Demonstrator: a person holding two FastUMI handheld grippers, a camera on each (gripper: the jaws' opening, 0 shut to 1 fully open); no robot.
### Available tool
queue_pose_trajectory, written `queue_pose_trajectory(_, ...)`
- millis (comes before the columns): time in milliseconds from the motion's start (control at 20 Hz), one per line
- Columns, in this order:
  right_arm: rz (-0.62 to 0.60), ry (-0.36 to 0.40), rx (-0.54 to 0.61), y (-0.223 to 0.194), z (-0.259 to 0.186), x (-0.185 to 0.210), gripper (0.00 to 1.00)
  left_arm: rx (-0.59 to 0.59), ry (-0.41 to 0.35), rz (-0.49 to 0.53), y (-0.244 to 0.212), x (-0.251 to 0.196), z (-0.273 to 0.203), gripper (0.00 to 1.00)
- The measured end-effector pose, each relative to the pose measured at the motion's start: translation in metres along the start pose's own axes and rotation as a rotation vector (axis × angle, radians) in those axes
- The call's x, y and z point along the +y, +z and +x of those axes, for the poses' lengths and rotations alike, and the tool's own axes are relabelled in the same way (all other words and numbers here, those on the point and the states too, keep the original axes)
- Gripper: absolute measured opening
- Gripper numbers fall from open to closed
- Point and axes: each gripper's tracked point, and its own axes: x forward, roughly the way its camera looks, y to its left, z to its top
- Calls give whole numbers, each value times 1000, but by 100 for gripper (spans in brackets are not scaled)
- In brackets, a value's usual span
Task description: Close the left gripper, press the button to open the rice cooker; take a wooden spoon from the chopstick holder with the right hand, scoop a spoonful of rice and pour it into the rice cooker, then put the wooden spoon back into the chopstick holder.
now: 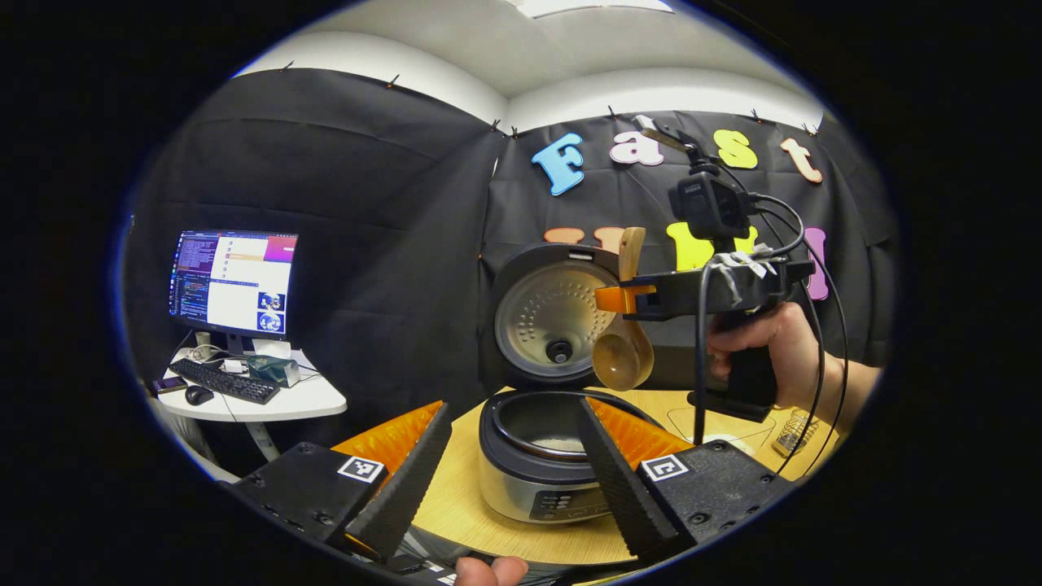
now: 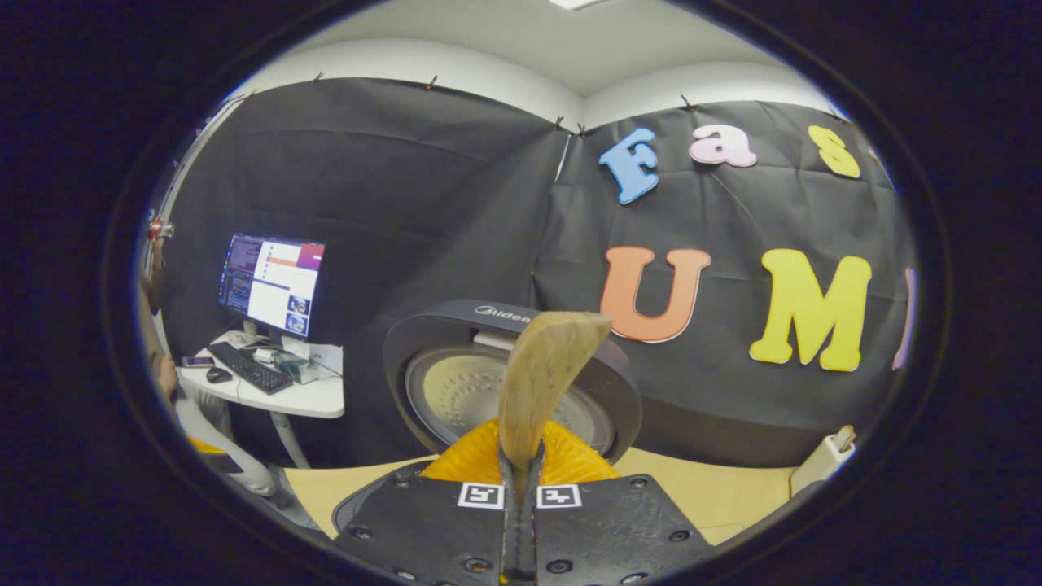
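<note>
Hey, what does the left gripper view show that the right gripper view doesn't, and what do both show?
Left gripper view: the round wooden spoon bowl hanging down, rice cooker's dark inner pot, a hand holding the right gripper, the open left gripper.

Right gripper view: the wooden spoon handle rising from the shut right gripper.

Both: the raised rice cooker lid, computer monitor, light wooden table.

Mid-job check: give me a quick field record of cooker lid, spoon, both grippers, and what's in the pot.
rice cooker: on the wooden table, lid up
pot contents: some white rice at the bottom
wooden spoon: clamped by its handle, bowl hanging down above the cooker, looks empty
right gripper: shut on the spoon
left gripper: open, holding nothing, in front of the cooker
</note>
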Motion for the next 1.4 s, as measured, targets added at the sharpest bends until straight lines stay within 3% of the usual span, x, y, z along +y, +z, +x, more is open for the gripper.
queue_pose_trajectory(600, 360, -7, -56, 19, -90, -86, 0, -1, -120, 27, 2, -63, -5, 98)
queue_pose_trajectory(950, 422, -192, -110, 12, -171, -188, 0, -9, -183, 50, 1, -101, -8, 99)
queue_pose_trajectory(1400, 459, -461, -95, -41, -257, -312, 0, -11, -233, 91, -4, -132, -11, 99)
